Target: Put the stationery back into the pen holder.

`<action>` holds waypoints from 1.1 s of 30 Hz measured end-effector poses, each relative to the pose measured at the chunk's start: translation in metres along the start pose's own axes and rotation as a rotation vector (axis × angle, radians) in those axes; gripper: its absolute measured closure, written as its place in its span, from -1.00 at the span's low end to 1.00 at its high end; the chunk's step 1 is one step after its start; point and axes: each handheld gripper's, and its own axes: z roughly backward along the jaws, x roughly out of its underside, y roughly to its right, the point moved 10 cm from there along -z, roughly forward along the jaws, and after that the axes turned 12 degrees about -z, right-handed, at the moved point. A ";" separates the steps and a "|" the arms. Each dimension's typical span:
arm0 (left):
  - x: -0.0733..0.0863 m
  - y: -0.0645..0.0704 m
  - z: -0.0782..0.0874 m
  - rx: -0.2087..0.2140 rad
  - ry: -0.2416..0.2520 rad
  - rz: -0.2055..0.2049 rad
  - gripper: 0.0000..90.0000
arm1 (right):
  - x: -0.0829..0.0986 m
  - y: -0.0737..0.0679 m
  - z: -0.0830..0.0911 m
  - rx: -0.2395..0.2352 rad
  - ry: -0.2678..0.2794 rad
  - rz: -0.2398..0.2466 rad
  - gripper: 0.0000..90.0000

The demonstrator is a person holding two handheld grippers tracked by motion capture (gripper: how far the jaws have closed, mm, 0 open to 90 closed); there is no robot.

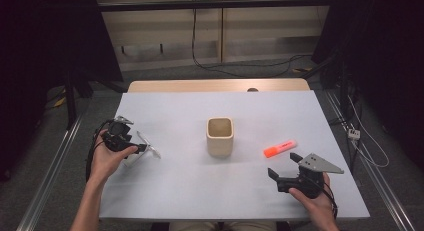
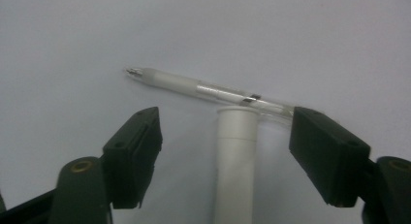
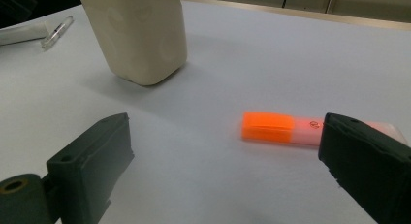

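From the high view, the cup (image 1: pixel 220 136) sits mid-desk. Left gripper (image 2: pixel 225 136) has jaws wide over a white tube (image 2: pixel 235 161) touching a clear pen (image 2: pixel 203 89), so it might nudge both. Right gripper (image 3: pixel 228 170), jaws wide, could roll the orange highlighter (image 3: pixel 276 128) just beside it.

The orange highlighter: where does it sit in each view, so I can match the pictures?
High view: the orange highlighter lies on the table, right of centre, just beyond the right hand-held gripper.
Right gripper view: it lies at centre-right, its far end hidden behind the right jaw.
Left gripper view: not in it.
Shared landmark: the beige cup, which stands upper left in the right gripper view.
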 end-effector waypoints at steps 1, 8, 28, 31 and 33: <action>0.001 0.001 -0.001 0.005 -0.011 0.000 -0.34 | 0.000 0.000 0.000 -0.001 -0.001 -0.001 -0.89; 0.004 0.004 -0.008 0.010 -0.060 -0.015 -0.19 | 0.000 0.001 0.000 0.000 0.000 0.000 -0.89; 0.012 0.009 -0.023 0.039 -0.146 -0.030 0.28 | 0.000 0.000 0.000 -0.002 0.000 0.003 -0.89; 0.012 0.009 -0.023 0.040 -0.147 -0.026 0.29 | 0.000 0.000 0.000 0.000 -0.001 0.006 -0.89; 0.011 0.009 -0.023 0.038 -0.143 -0.026 0.38 | 0.001 -0.001 0.000 -0.003 -0.003 0.009 -0.90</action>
